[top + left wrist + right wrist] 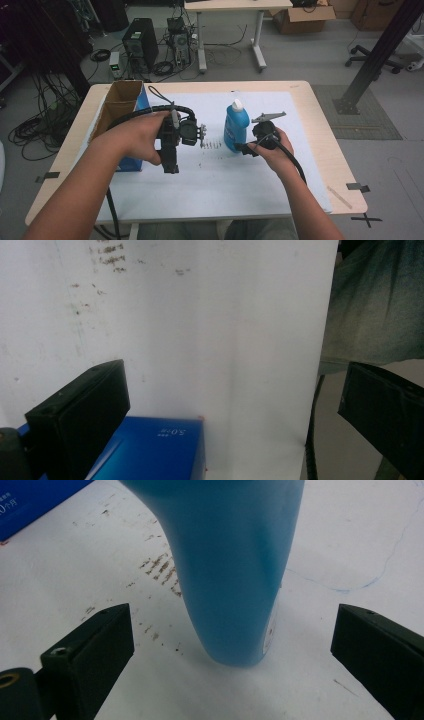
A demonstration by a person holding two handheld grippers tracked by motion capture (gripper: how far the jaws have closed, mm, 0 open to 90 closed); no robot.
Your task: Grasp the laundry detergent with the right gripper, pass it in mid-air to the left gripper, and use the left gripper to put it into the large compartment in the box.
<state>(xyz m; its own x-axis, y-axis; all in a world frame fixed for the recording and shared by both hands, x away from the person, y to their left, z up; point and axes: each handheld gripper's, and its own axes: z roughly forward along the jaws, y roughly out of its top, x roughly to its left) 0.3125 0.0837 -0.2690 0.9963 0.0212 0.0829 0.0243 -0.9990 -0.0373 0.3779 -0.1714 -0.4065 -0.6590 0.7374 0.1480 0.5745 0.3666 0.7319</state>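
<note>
A blue bottle (235,128) with a white cap stands upright in the middle of the white sheet (215,175). My right gripper (244,148) is at its base on the right side, open. In the right gripper view the bottle (235,570) stands just ahead of the open right gripper (232,625), apart from both jaws. My left gripper (170,162) is held beside the blue box (142,102), with its jaws toward the table's near edge. In the left gripper view that left gripper (235,385) is open with nothing in it, and the box's blue corner (155,450) lies under one jaw.
The box has an open cardboard top (120,102) and stands at the sheet's left edge. Dark smudges (212,145) mark the sheet beside the bottle. The wooden table (320,130) rims the sheet. On the floor beyond are computer towers (141,42), cables and another desk (235,6).
</note>
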